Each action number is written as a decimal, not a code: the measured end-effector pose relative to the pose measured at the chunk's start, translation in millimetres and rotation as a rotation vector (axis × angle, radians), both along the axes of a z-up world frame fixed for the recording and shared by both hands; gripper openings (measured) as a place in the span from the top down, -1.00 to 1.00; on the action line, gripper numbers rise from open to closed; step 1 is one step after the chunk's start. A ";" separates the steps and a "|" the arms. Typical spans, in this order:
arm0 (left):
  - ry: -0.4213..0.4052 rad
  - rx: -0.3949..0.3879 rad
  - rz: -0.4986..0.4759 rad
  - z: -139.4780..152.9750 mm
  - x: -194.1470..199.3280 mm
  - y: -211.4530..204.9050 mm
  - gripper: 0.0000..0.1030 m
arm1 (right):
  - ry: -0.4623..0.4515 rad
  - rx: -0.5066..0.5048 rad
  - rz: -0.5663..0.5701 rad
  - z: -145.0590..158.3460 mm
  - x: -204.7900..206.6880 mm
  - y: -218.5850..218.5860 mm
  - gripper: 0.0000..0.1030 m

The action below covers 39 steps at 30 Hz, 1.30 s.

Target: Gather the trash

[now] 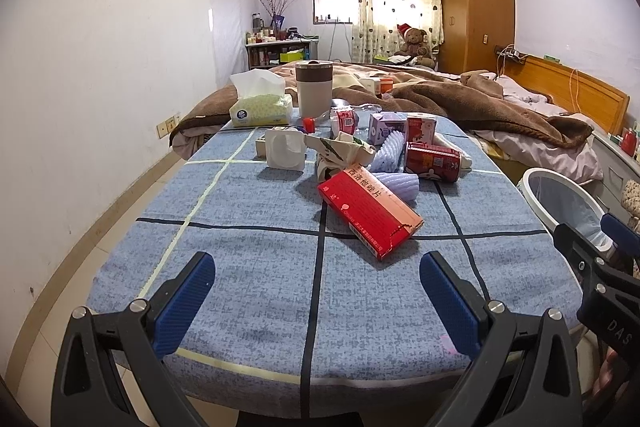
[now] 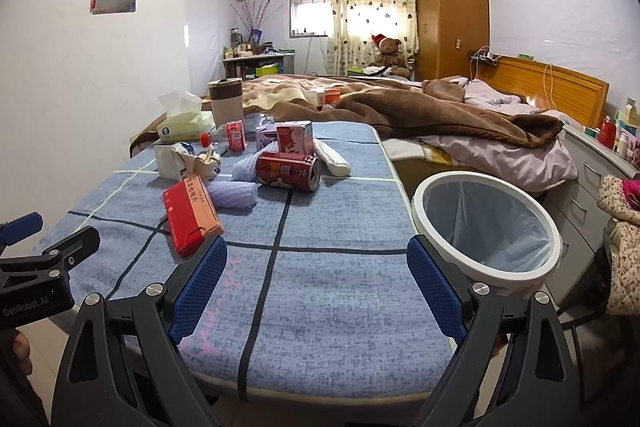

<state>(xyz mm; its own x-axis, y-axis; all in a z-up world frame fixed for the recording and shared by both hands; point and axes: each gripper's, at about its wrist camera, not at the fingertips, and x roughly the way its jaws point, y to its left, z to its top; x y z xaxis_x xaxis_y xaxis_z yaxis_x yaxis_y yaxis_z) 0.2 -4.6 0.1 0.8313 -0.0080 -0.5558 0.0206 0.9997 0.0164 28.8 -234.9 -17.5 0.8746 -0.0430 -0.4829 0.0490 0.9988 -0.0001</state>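
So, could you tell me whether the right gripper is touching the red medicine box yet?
Apart. In the left wrist view the red medicine box lies on the tablecloth with nothing on it, while the right gripper hangs open off the table's right edge.

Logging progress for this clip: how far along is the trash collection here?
Nothing looks collected: the lined trash bin shows no trash inside. Nothing is in hand; the left gripper and right gripper hover with jaws open. Left on the table: the red box, the red can, cartons and wrappers behind.
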 end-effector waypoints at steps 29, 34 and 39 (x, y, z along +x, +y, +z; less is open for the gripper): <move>-0.004 0.006 -0.010 0.6 -2.2 -3.9 -1.00 | 0.004 -0.004 -0.001 -1.2 0.7 -2.6 -0.81; 0.023 -0.003 -0.017 -3.3 6.9 6.3 -1.00 | 0.012 -0.004 0.034 -5.7 9.9 1.4 -0.81; 0.067 -0.077 -0.058 -11.1 24.0 32.0 -1.00 | 0.046 -0.002 0.084 -15.0 28.6 14.7 -0.81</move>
<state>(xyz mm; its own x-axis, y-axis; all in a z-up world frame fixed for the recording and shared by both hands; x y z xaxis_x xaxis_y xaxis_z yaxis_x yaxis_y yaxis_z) 24.2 27.4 -11.0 0.7890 -0.0996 -0.6063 0.0767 0.9950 -0.0637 57.4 -220.2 -32.5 0.8521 0.0282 -0.5226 -0.0346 0.9994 -0.0026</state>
